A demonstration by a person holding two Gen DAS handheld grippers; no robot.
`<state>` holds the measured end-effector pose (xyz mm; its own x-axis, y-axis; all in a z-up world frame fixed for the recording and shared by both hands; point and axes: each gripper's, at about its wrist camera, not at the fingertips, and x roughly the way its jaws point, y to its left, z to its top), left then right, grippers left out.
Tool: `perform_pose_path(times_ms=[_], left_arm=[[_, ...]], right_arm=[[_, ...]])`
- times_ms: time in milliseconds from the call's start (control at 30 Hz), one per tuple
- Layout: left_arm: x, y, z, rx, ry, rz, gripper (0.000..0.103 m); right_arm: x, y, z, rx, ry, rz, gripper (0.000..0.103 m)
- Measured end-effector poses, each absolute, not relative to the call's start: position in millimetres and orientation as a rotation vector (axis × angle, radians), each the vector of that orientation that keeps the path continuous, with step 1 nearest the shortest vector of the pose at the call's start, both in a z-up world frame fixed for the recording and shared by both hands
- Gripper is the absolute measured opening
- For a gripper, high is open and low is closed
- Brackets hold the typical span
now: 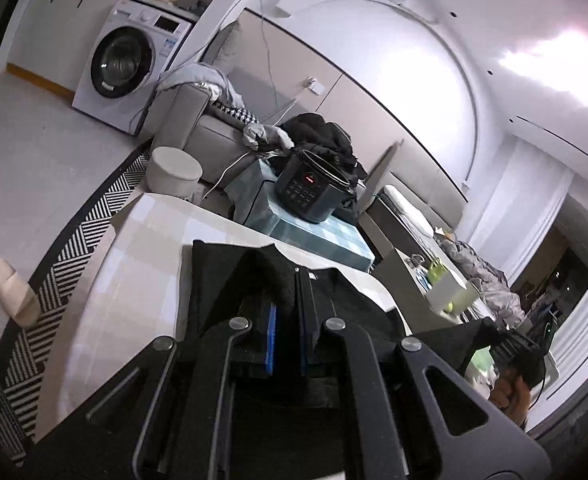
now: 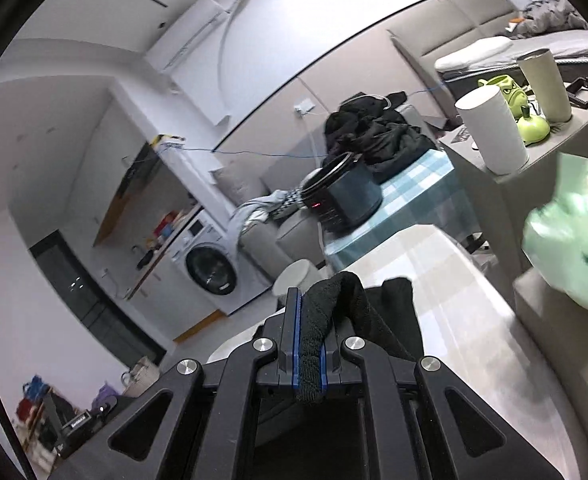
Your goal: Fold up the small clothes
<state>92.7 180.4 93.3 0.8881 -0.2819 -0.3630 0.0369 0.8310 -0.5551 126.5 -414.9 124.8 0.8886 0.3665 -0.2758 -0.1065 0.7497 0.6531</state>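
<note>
Left wrist view: left gripper (image 1: 286, 334) is pinching black cloth (image 1: 218, 280) w/ jaws closed, lifting it over the white tabletop (image 1: 134, 248). Right gripper (image 2: 309, 344) is squeezing another edge. Step: mid-fold. Next: carry both edges across & lay flat.

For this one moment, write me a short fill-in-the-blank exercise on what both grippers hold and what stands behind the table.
1. Both the left gripper and the right gripper are shut on a garment of ____ fabric.
2. The dark electric cooker stands on a checked cloth of white and ____.
3. The white appliance with a round door is a ____ machine.

Missing words: black; blue; washing
</note>
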Motion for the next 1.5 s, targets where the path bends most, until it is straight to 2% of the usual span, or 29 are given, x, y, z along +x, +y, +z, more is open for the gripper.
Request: perform_pose_path(times_ms=[500,600,633,667,700,767,833,900,1133,1233,1300,1367,1433,1467,1500], left_arm=[[271.9,194.4,19.5,-0.592,0.608,-0.095,0.005],[309.7,185.4,-6.4,-0.526,0.728,-0.034,0.006],[317.2,180.8,-13.2,-0.492,0.775,-0.015,0.012],[321.9,176.8,-18.9,-0.455,0.817,-0.001,0.021],[321.2,174.4,-23.1,-0.432,0.835,0.010,0.028],[308.9,174.5,-25.8,-0.419,0.822,0.013,0.059],[289.0,178.0,-25.8,-0.396,0.811,0.046,0.063],[267.8,180.3,-30.0,-0.393,0.826,0.064,0.063],[179.2,175.4,-53.1,-0.405,0.908,0.062,0.063],[170.6,167.2,-63.7,-0.413,0.933,0.015,0.063],[159.3,164.9,-64.1,-0.427,0.924,-0.011,0.059],[158.2,156.5,-66.8,-0.410,0.938,-0.046,0.046],[158.8,145.2,-67.3,-0.352,0.960,-0.064,0.035],[158.4,141.6,-65.6,-0.319,0.958,-0.055,0.029],[156.3,138.4,-64.9,-0.298,0.960,-0.050,0.026]], right_arm=[[261.3,-413.4,74.9,0.717,0.562,0.115,0.007],[283.0,-411.5,56.5,0.702,0.615,0.053,0.008],[287.0,-411.0,50.0,0.693,0.646,0.040,0.010],[292.9,-410.6,42.4,0.676,0.699,0.023,0.023],[297.3,-409.1,33.4,0.633,0.791,-0.016,0.041],[291.5,-406.1,28.3,0.591,0.848,-0.014,0.049],[274.3,-402.8,27.9,0.524,0.876,0.016,0.052],[250.7,-402.2,28.3,0.494,0.885,0.067,0.067],[163.7,-391.5,27.1,0.361,0.928,0.089,0.068],[145.8,-389.8,19.5,0.327,0.947,0.067,0.069],[141.1,-392.1,13.4,0.349,0.946,0.062,0.069],[141.0,-389.1,7.7,0.334,0.953,0.080,0.068],[142.6,-385.3,3.9,0.311,0.965,0.079,0.057],[143.0,-382.4,1.8,0.299,0.976,0.088,0.043],[145.1,-379.6,0.6,0.286,0.982,0.097,0.036]])
